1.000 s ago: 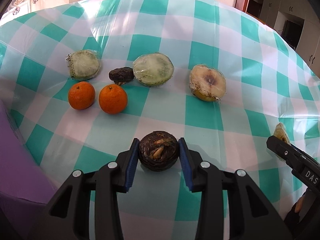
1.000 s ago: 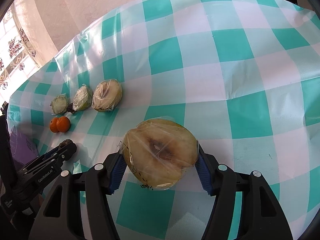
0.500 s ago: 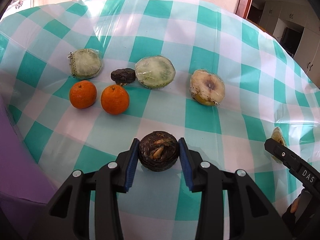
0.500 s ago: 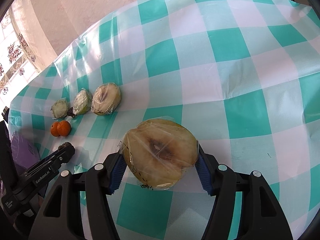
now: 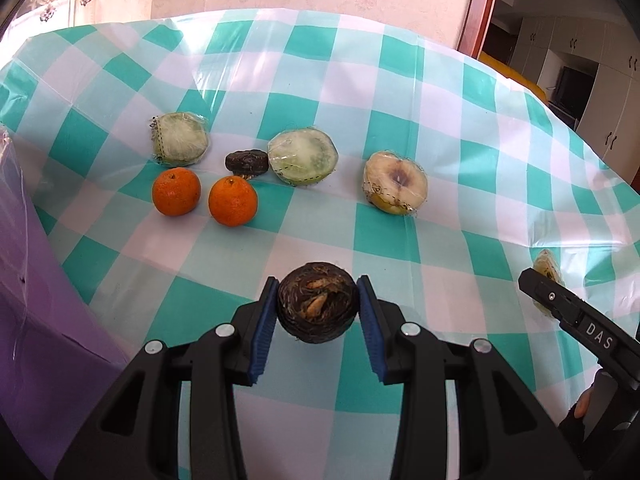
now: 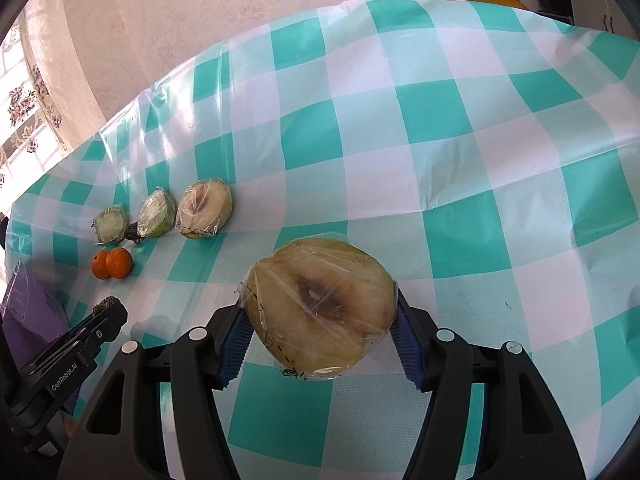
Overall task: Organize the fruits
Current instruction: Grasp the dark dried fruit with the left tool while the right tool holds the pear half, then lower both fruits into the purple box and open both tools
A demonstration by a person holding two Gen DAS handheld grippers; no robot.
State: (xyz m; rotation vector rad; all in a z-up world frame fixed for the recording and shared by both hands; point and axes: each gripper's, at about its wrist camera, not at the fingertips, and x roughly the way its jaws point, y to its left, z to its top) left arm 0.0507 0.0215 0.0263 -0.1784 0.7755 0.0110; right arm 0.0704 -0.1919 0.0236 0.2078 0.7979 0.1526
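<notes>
Nearest the left wrist camera, the left gripper [image 5: 318,312] is clenched on a dark, rough round fruit [image 5: 317,307], carried clear of the checked tablecloth [image 5: 400,92]. Over the last second this view has shifted slightly: the row of fruit ahead now sits a little farther up and the wall shows above the cloth's far edge, so the hand has drawn slightly back with its load. The grip itself has not altered.

In the right wrist view, the right gripper [image 6: 320,320] is likewise clamped on a wrapped pear half [image 6: 322,310], cut face up; it has hardly moved.

Farther out, toward the cloth's left side, lie two oranges [image 5: 204,194] side by side. Just beyond them stand two wrapped green halves [image 5: 180,145] [image 5: 303,157] with a second dark fruit [image 5: 247,161] between, and another wrapped pear half [image 5: 395,188] to the right of those.

Likely each held piece is headed to join its match; neither is placed yet.
</notes>
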